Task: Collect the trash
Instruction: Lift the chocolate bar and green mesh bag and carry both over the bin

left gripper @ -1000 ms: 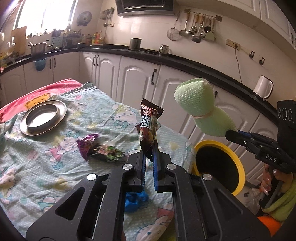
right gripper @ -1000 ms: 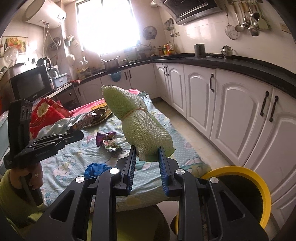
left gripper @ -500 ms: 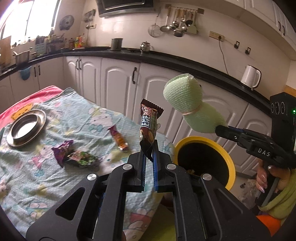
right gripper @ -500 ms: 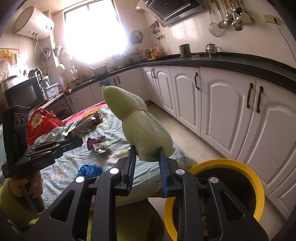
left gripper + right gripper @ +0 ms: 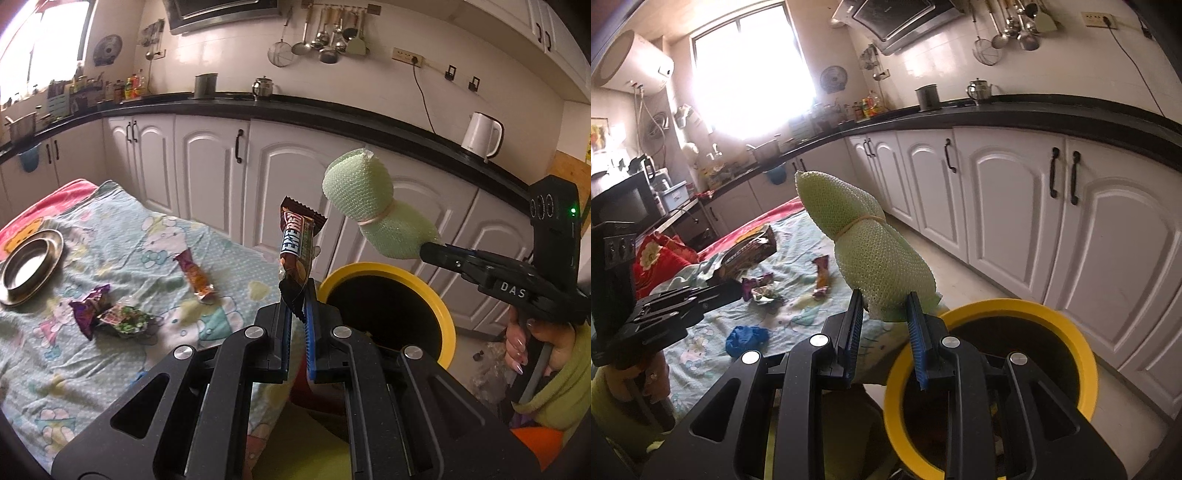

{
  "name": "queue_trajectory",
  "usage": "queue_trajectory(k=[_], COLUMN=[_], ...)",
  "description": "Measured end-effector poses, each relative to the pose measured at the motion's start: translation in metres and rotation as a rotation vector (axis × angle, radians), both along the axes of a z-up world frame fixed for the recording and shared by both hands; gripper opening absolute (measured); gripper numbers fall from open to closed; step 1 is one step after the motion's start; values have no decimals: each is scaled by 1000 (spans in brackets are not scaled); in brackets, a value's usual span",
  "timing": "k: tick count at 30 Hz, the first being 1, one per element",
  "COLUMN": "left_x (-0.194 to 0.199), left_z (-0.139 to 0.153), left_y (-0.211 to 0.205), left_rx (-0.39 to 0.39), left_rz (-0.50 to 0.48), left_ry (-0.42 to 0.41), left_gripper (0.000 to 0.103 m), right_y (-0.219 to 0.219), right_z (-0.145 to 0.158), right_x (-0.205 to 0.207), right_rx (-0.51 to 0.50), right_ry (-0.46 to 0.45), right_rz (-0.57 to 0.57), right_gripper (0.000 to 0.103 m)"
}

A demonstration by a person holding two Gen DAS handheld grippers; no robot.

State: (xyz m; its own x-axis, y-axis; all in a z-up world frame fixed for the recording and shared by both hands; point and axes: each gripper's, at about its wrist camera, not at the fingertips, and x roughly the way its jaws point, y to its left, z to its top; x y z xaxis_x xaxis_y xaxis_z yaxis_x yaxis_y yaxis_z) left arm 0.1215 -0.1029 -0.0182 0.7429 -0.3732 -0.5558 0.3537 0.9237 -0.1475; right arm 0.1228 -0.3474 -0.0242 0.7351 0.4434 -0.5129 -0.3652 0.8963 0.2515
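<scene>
The left gripper [image 5: 296,299] is clenched on the bottom end of a brown chocolate bar wrapper [image 5: 297,240], which stands upright above its jaws, just left of the bin's rim. The right gripper [image 5: 884,314] clamps the lower end of a pale green foam net sleeve [image 5: 871,247], tied at its waist by a rubber band and leaning up to the left; in the left wrist view the sleeve [image 5: 373,210] hangs above the far side of the bin's mouth. The yellow-rimmed bin [image 5: 1082,354] stands on the floor right against the table's near corner, its dark opening bare and uncovered. Between bin and white cabinets [image 5: 1008,199] runs a strip of open floor. On the cartoon-print cloth [image 5: 44,369] lie an orange wrapper [image 5: 195,275], a purple wrapper [image 5: 90,308] touching a green one [image 5: 125,319], and a blue crumpled scrap [image 5: 746,338] near the table's front edge. A steel plate [image 5: 27,267] sits well apart at the far left
</scene>
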Motion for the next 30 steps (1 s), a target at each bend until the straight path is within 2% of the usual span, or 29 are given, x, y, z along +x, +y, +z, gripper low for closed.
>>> queue_trajectory(k=[16,30], left_x=[0,5], left_z=[-14,-30], left_y=[-45,-81], left_rx=[44,75], left_rz=[-84,-153], left_ry=[23,62], left_gripper=[3,3], right_y=[-46,-69], right_z=[-17,-34], right_x=[-4,-4], right_rx=[-11,-8], right_ry=[26,67], right_rz=[-117,-178], right_gripper=[23,23])
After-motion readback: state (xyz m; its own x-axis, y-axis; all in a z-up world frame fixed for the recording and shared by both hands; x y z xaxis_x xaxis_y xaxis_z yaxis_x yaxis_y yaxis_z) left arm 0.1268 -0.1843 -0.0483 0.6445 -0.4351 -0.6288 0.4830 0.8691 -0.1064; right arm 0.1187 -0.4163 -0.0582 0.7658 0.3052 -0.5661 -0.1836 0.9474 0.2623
